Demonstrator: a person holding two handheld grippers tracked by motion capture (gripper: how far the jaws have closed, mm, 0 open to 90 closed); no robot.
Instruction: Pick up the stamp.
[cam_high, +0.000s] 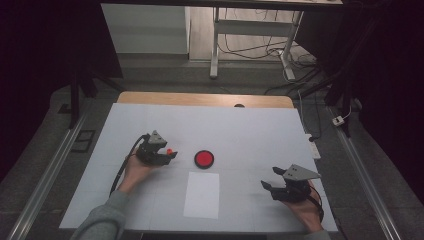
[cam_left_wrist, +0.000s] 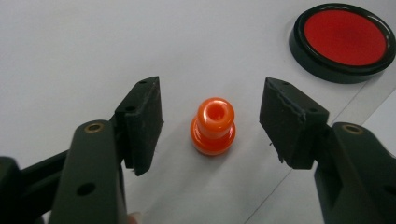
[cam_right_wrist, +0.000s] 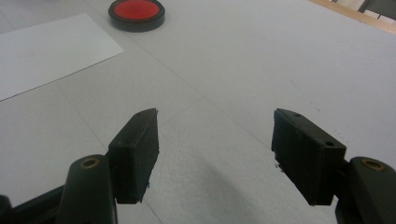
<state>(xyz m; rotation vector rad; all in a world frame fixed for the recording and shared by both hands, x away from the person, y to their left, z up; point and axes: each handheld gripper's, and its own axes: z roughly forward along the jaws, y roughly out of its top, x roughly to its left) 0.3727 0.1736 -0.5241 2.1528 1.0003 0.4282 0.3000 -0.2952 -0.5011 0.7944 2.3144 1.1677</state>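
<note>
Orange peg (cam_left_wrist: 213, 127) — small, glossy, waisted, hollow at the top; stands upright on the white worktop (cam_high: 250, 130), near the red disc (cam_left_wrist: 344, 38). Left tongs (cam_left_wrist: 211, 122) straddle it, pads spread and apart from it on both sides. Right tongs (cam_right_wrist: 215, 156) spread over bare worktop, holding nothing. Judged light, stiff, hard plastic; slick surface, likely to tip or squirt out. Best pinched at the wider base — low and square.

Bare table (cam_high: 260, 135) beyond red disc (cam_high: 204, 158) and paper (cam_high: 201, 194).
</note>
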